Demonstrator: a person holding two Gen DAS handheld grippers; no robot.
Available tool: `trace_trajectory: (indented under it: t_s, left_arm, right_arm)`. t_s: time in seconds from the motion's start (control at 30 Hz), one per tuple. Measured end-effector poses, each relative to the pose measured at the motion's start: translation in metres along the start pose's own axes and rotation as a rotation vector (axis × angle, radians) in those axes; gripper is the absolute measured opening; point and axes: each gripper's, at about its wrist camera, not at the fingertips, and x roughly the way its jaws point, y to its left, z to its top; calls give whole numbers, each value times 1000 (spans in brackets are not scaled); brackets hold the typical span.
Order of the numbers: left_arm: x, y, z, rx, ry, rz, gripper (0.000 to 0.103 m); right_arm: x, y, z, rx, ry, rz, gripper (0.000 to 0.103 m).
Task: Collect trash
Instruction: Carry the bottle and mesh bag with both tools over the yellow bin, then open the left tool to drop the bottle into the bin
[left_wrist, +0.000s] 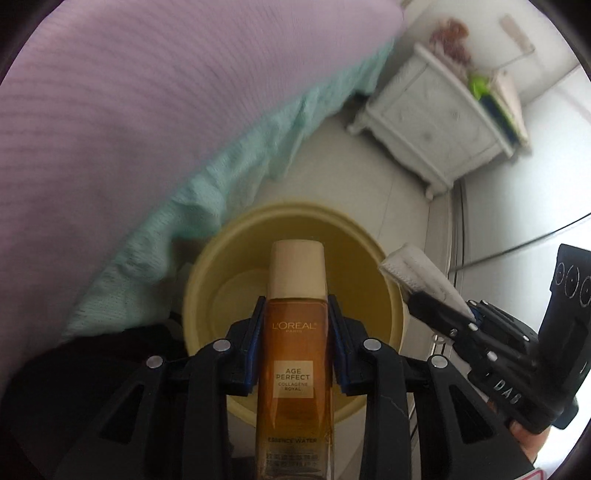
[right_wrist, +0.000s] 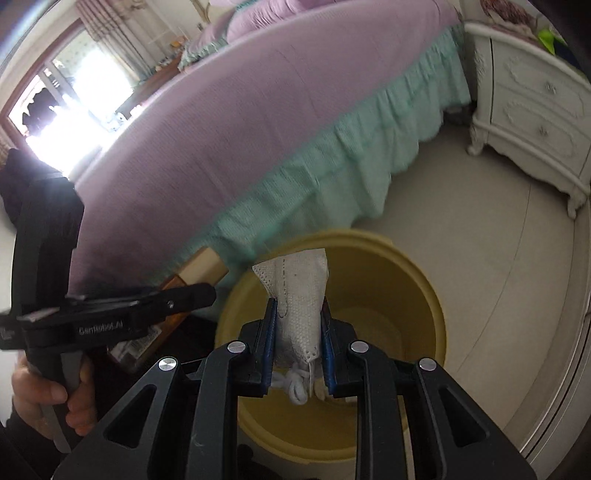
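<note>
Bed (right_wrist: 258, 110): lilac cover with a mint-green frilled skirt (right_wrist: 332, 162), filling the far left of both views; the skirt hangs to the pale floor (right_wrist: 480, 229).

Nightstand (right_wrist: 535, 110): white, carved, two drawers, at the far right against the wall, with blurred items on top.

Bin (right_wrist: 424, 280): pale yellow, round, open-topped, standing on the floor just beside the bed skirt and directly below both tools. Its inside appears bare in the left wrist view, where its rim (left_wrist: 391, 273) shows beyond the bottle.

Left tongs (left_wrist: 295, 332): clenched on an amber glass bottle (left_wrist: 295, 354) with a cream cap, label reading "L'OREAL AGE PERFECT". The blue pads press the bottle's two sides just below the cap. The bottle points forward along the fingers, cap farthest, and hangs above the bin's opening. In the right wrist view the same tool (right_wrist: 207, 295) appears at the left, held by a bare hand (right_wrist: 48, 398), the bottle (right_wrist: 184, 288) partly hidden behind it.

Right tongs (right_wrist: 298, 332): clenched on a crumpled white face mask (right_wrist: 299, 291), its ear loops bunched at the near end between the fingers. The mask is held over the bin's mouth. In the left wrist view this tool (left_wrist: 436, 306) enters from the right, the mask (left_wrist: 417, 269) projecting over the bin's right rim.
</note>
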Motion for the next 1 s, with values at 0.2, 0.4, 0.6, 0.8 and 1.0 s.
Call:
trace_trajectory:
  t_s: [0.2, 0.4, 0.6, 0.8, 1.0]
  left_arm:
    - [33, -16, -2, 37, 99, 27, 32]
    - [72, -18, -4, 3, 213, 38, 32]
    - [98, -24, -11, 19, 274, 91, 32]
    - [99, -18, -11, -12, 290, 106, 39]
    - [94, -17, -12, -5, 278, 98, 43]
  right_arm:
    - [19, -12, -17, 21, 80, -20, 21]
    - [43, -31, -36, 60, 169, -47, 21]
    - [55, -42, -52, 93, 228, -43, 21]
    - [54, -41, -52, 77, 240, -54, 21]
    - [56, -40, -48, 69, 243, -62, 21]
